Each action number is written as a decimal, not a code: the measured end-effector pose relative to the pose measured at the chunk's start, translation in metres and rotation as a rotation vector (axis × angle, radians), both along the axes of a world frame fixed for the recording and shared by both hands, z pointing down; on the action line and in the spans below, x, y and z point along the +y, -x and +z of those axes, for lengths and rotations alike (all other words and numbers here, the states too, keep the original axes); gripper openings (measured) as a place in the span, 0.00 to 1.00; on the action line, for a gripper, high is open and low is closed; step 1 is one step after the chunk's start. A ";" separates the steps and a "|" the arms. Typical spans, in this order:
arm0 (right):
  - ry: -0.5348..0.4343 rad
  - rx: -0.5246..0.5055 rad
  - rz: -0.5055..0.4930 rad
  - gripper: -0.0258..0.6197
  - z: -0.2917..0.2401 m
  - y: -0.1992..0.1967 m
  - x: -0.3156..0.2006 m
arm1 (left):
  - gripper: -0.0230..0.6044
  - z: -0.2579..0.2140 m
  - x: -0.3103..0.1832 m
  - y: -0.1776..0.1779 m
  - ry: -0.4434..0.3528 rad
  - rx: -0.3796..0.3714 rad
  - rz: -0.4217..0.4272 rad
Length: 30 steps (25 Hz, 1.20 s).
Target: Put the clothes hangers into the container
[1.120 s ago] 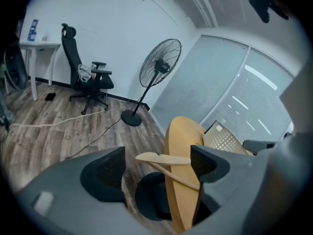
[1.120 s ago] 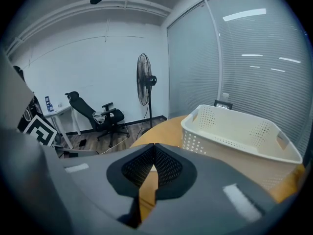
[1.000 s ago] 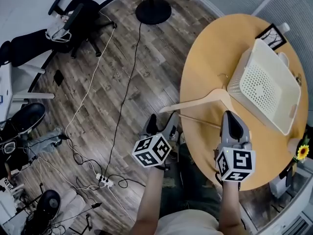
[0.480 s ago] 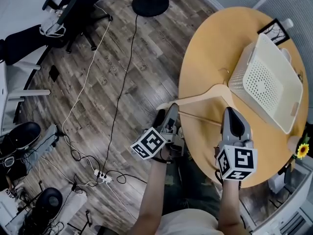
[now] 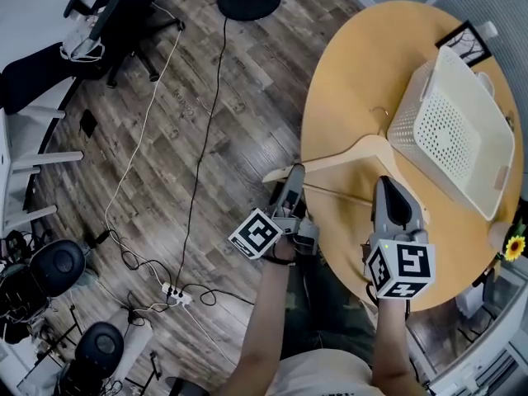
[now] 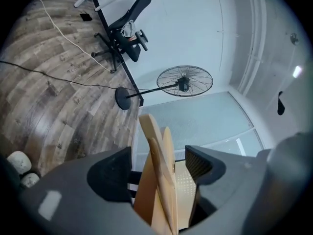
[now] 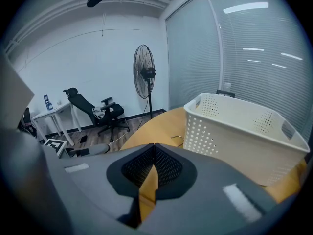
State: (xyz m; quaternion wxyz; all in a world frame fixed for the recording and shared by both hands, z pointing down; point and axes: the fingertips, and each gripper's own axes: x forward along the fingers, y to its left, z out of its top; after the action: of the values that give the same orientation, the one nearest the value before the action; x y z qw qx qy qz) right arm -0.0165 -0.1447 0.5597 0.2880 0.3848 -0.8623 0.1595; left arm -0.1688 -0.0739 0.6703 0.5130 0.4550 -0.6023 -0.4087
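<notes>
The hanger lies on the table just beside the basket. Its hook is toward the basket wall, and the arm tip farthest from the basket juts past the table edge over the floor. The left gripper is at that far tip with its jaws apart; the wooden arm stands between them with a gap on each side, so nothing is pinched yet. The right gripper, nearer the basket, has its jaws pressed together at the tips. A sliver of wood colour shows in the slit below, and I cannot tell whether that is hanger or table. The main risk, as I judge it, is the grip point: clamping only the extreme tip gives a long lever, so the hanger could swing down or twist out and drop off the edge away from the basket. The hook could also snag the basket's rim or perforations on the way over. If the hanger enters flat, its arms may straddle the rim rather than settle inside.
</notes>
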 end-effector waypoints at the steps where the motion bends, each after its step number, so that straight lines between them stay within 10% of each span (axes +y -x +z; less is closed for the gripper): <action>1: 0.001 0.002 -0.002 0.08 0.001 0.001 0.000 | 0.59 0.000 -0.001 -0.001 -0.017 0.007 -0.005; 18: 0.010 0.017 -0.013 0.08 0.006 -0.003 0.005 | 0.19 -0.011 -0.004 -0.010 -0.081 -0.157 0.144; 30: 0.002 0.016 -0.005 0.08 0.002 -0.010 0.001 | 0.13 -0.026 0.007 0.001 -0.147 0.135 0.000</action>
State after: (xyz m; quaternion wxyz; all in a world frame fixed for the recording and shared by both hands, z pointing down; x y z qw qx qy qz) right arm -0.0069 -0.1435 0.5617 0.2958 0.3834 -0.8608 0.1566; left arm -0.1702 -0.0673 0.6446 0.5177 0.4629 -0.5348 -0.4813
